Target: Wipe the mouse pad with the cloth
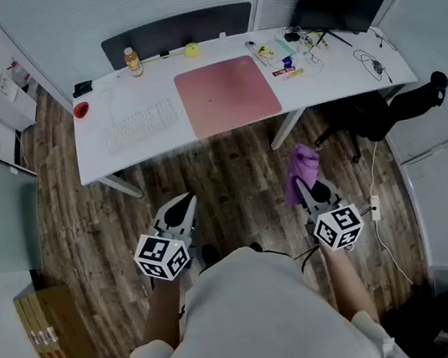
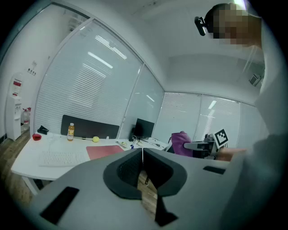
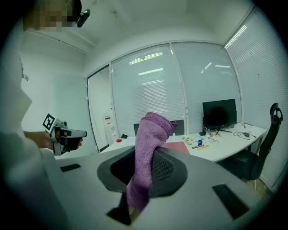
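A pink mouse pad lies flat on the white desk, right of a white keyboard. My right gripper is shut on a purple cloth, which stands up between its jaws. It hangs over the wooden floor, well short of the desk. My left gripper is shut with nothing in it, also over the floor in front of the desk. In the left gripper view the mouse pad shows beyond the closed jaws, and the cloth at right.
On the desk stand a drink bottle, a yellow ball, a red cup, small items and cables, and a dark monitor. A black office chair sits at the right. Cardboard boxes rest on the floor at left.
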### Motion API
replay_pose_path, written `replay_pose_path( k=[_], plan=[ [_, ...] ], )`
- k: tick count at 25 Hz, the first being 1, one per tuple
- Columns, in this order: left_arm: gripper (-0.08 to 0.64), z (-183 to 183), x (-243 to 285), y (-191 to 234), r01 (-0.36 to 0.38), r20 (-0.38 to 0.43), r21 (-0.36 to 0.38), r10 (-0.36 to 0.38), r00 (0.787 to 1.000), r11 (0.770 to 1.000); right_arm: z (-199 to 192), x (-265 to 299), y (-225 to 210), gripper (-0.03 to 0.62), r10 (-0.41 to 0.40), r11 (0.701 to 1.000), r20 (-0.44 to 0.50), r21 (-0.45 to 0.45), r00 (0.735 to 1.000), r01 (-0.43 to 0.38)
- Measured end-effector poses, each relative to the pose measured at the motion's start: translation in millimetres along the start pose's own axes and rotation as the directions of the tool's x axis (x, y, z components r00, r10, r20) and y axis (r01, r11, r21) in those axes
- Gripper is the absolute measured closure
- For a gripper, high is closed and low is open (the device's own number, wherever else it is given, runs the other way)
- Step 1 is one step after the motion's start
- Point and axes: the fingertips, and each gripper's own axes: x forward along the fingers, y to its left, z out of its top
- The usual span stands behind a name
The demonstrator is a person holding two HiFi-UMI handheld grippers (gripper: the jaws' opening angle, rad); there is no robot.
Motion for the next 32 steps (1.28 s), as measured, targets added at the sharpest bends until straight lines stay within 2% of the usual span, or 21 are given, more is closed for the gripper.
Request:
replay_pose_path(
  k=[17, 32],
  plan=[
    [0.540, 0, -10, 14, 0.012, -0.002, -0.012, -0.012, 1.000, 1.000, 3, 11, 15, 0.517, -0.015, 1.000, 0.002, 0.011, 1.000, 0.015],
    [0.540, -9, -40, 62, 0.049, -0.020, -0.028, -0.049, 0.999, 0.998, -6, 36, 57, 0.517, -0.068, 0.997, -0.007, 0.029, 0.998, 0.068]
  ],
)
